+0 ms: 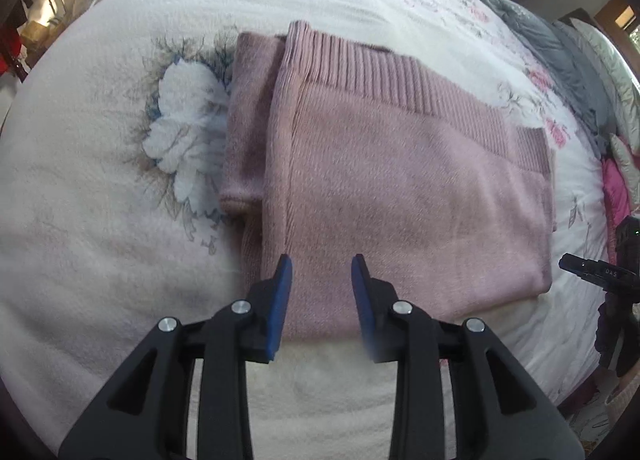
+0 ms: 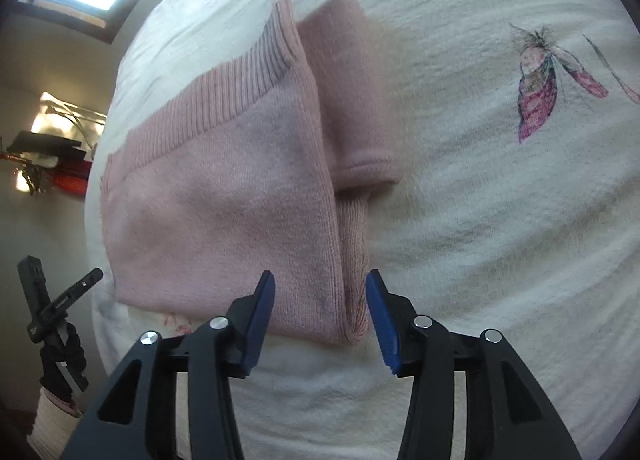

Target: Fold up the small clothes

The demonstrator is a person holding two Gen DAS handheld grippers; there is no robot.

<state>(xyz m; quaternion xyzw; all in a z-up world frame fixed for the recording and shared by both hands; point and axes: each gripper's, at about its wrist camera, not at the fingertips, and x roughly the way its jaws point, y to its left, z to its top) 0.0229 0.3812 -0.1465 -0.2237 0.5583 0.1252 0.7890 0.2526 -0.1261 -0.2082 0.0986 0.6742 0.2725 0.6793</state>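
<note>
A pink knit sweater [image 1: 392,188] lies folded on a white floral bedspread [image 1: 92,196], ribbed hem at the far side. A folded sleeve [image 1: 248,120] pokes out at its left in the left wrist view. My left gripper [image 1: 321,265] hovers open over the sweater's near left corner, nothing between its blue pads. In the right wrist view the same sweater [image 2: 224,196] fills the middle, its sleeve [image 2: 356,108] showing on the right. My right gripper [image 2: 320,282] stands open above the near right folded edge, holding nothing.
The bedspread [image 2: 500,220] spreads wide on all sides. Grey and pink bedding [image 1: 568,60] is heaped at the far right of the left wrist view. The other gripper [image 1: 604,280] shows at that view's right edge, and a gloved hand with a gripper [image 2: 52,312] shows at lower left in the right wrist view.
</note>
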